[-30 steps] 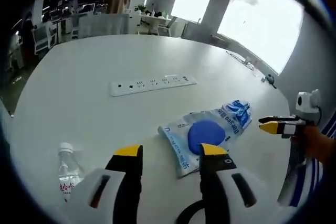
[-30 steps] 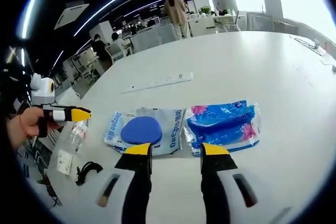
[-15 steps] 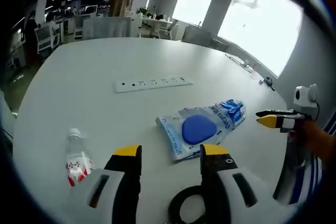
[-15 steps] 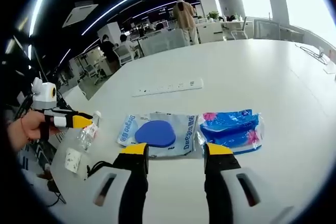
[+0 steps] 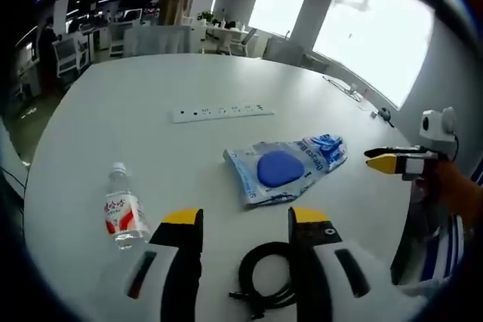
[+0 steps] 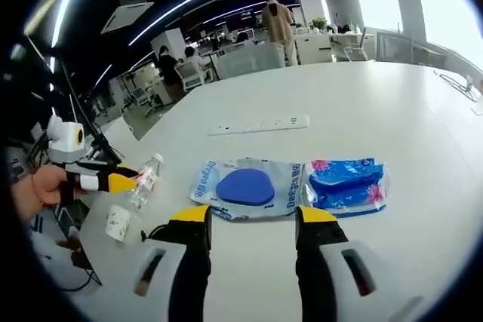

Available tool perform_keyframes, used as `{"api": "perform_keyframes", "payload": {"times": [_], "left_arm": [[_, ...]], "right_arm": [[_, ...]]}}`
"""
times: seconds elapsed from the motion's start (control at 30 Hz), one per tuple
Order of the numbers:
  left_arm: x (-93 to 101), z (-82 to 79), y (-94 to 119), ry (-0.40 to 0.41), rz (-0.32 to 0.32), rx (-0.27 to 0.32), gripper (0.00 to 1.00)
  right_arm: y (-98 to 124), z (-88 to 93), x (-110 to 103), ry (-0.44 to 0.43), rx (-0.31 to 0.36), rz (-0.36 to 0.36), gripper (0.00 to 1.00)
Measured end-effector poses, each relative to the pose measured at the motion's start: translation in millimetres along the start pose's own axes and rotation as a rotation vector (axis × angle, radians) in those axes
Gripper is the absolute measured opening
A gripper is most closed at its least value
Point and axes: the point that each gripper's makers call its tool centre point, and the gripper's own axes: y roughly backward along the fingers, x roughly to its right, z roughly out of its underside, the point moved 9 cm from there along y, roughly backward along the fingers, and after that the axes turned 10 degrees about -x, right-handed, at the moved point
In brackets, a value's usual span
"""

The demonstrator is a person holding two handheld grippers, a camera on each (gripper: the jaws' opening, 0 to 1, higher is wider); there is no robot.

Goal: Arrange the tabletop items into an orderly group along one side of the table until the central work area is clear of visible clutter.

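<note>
A clear bag holding a blue disc (image 5: 279,170) (image 6: 245,186) lies mid-table. Against its side lies a blue tissue pack (image 6: 347,184) (image 5: 324,145). A small water bottle (image 5: 124,209) (image 6: 145,181) lies on its side nearer the table edge. A coiled black cable (image 5: 264,277) rests on the table between and below my left jaws. A white paper cup (image 6: 117,222) lies close to the bottle. My left gripper (image 5: 245,218) (image 6: 102,181) is open and holds nothing. My right gripper (image 6: 253,216) (image 5: 392,162) hovers short of the bag, also open and holding nothing.
A white power strip (image 5: 219,112) (image 6: 260,124) lies beyond the bags toward the table's far part. The round white table (image 5: 136,88) curves away on all sides. Office desks, chairs and people stand in the background.
Both cameras have pulled back from the table, so the bags look smaller. The cable coil and the whole bottle have come into the left gripper view. No item has moved.
</note>
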Motion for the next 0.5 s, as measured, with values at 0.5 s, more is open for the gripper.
{"api": "perform_keyframes", "payload": {"times": [0.5], "left_arm": [[4.5, 33.4, 16.4, -0.014, -0.013, -0.03, 0.45]], "right_arm": [[-7.6, 14.8, -41.2, 0.061, -0.056, -0.079, 0.51]]}}
